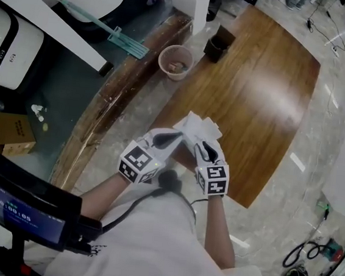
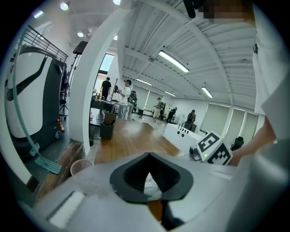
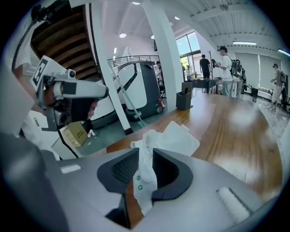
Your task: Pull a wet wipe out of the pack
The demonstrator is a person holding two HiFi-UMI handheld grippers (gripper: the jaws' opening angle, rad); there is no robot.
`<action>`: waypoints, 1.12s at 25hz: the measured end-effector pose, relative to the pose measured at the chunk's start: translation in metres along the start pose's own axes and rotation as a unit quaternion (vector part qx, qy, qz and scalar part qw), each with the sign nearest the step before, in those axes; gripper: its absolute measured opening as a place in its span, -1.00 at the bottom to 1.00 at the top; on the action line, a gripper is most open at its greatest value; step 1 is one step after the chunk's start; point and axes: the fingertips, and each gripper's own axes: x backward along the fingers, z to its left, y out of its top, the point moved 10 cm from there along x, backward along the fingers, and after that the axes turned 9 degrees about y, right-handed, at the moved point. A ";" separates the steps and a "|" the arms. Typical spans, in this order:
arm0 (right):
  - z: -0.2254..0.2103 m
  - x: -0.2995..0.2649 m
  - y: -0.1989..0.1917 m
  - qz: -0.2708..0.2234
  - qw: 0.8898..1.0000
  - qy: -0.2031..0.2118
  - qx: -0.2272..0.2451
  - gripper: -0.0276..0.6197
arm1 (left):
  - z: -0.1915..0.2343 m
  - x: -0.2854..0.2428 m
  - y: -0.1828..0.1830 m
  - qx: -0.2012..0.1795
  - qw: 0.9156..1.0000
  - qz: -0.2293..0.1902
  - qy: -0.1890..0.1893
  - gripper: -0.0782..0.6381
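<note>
Two grippers sit close together just below centre in the head view, above a person's white sleeves. The left gripper is clenched. Its own view shows the jaw tips touching, with white film and a green fleck of the pack nipped behind them. The right gripper is clamped on that same pack, a crinkled white film with two green marks that hangs down through its jaws.

Only the right gripper view shows the wipe, a smooth white sheet spreading from the pack toward 1 o'clock. From the head, pack and wipe read as one white bundle at the tips.

One screen sits at 8 o'clock and one cardboard box at 9 o'clock. The grippers are above the near corner of a wood floor, whose bare boards run on toward 1 o'clock. Pale stone floor lies open at 3 o'clock.

Farther off, one pink basket stands at 12 o'clock by the wood's left edge, with one dark bin just beyond it. Farthest away, and only in the gripper views, people stand at the far end of the wood. At least three show in the right gripper view.
</note>
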 end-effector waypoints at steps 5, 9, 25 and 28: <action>-0.006 -0.013 -0.006 0.005 1.000 0.004 -0.020 -0.61 | 0.005 0.001 -0.006 0.005 1.000 0.011 0.011 -0.78; -0.007 -0.018 -0.007 0.008 0.999 0.003 -0.038 -0.61 | 0.008 0.002 -0.011 0.009 1.000 0.017 0.015 -0.78; -0.009 -0.021 -0.014 -0.014 0.993 0.020 -0.117 -0.82 | 0.006 0.001 -0.005 0.002 1.000 0.008 0.001 -0.78; -0.009 -0.019 -0.015 -0.021 0.991 0.022 -0.128 -0.87 | 0.004 0.003 -0.007 0.000 1.000 0.009 -0.001 -0.78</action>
